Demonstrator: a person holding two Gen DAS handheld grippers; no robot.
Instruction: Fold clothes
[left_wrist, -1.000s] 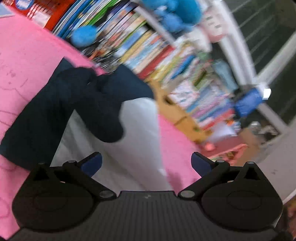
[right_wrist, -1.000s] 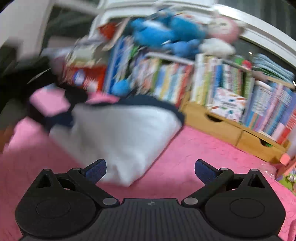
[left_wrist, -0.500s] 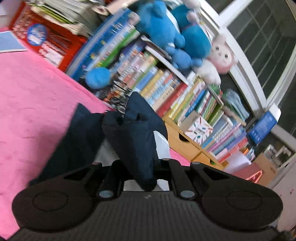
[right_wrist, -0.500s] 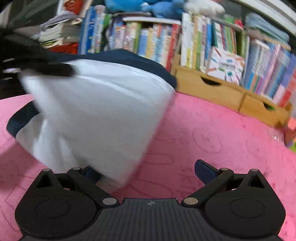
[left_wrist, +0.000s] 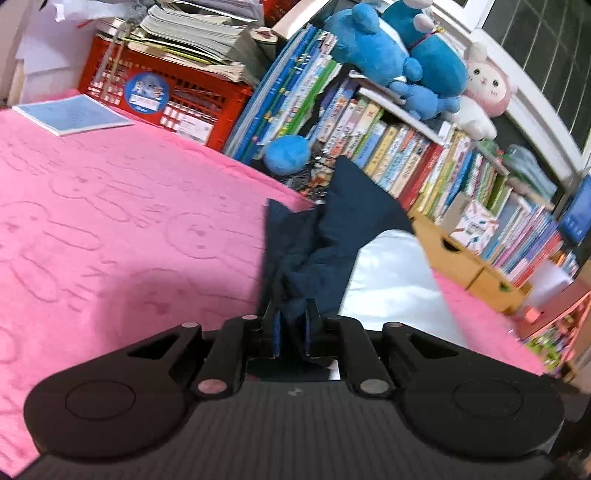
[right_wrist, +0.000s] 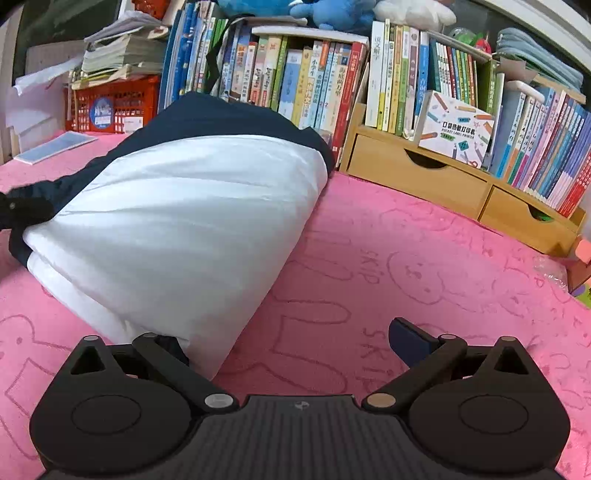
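A fuzzy pink blanket (right_wrist: 424, 266) embossed with rabbit outlines spreads under me, backed by a crowded wall of upright colourful books (right_wrist: 314, 74); on it lies the navy-and-white folded garment (right_wrist: 184, 206), smooth white panel uppermost; my left claw (left_wrist: 291, 326) has just closed and pinches a crumpled navy fold; my right claw (right_wrist: 284, 343) stands spread, one finger hidden under the white edge; only the left view shows blue plush toys (left_wrist: 399, 55).

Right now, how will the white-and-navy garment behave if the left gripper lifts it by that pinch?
Probably floppy: the navy fabric bunches at the left gripper. The white panel looks smooth, perhaps slippery on the pink blanket. Likely light.
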